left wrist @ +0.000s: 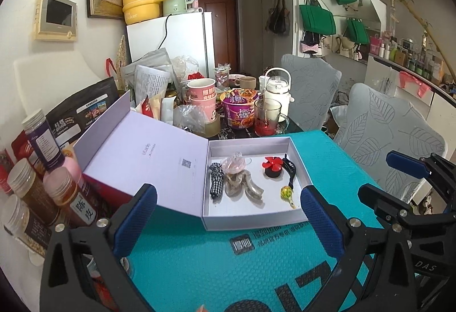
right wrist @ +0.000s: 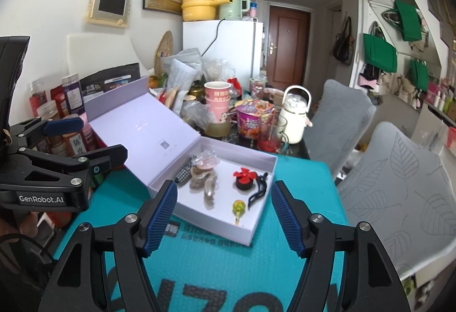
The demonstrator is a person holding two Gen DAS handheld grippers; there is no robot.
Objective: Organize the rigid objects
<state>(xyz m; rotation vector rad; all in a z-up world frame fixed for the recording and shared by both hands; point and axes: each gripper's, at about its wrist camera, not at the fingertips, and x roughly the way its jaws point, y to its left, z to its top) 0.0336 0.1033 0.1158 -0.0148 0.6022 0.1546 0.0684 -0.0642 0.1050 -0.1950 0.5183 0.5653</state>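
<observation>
1. The open box (left wrist: 296,152) lies on the teal worktop (left wrist: 228,269), lid flipped left.
2. Inside, the black hair clip (left wrist: 290,172) lies lengthwise, running from front to back.
3. The left hand-held gripper (left wrist: 225,215) and right hand-held gripper (right wrist: 225,215) stand apart, holding nothing.

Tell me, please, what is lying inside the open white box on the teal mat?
Inside the white box: a checkered clip, clear pink clip, marbled clips, red flower clip, black claw clip, and yellow-green ornament. Anything beneath them is hidden.
</observation>
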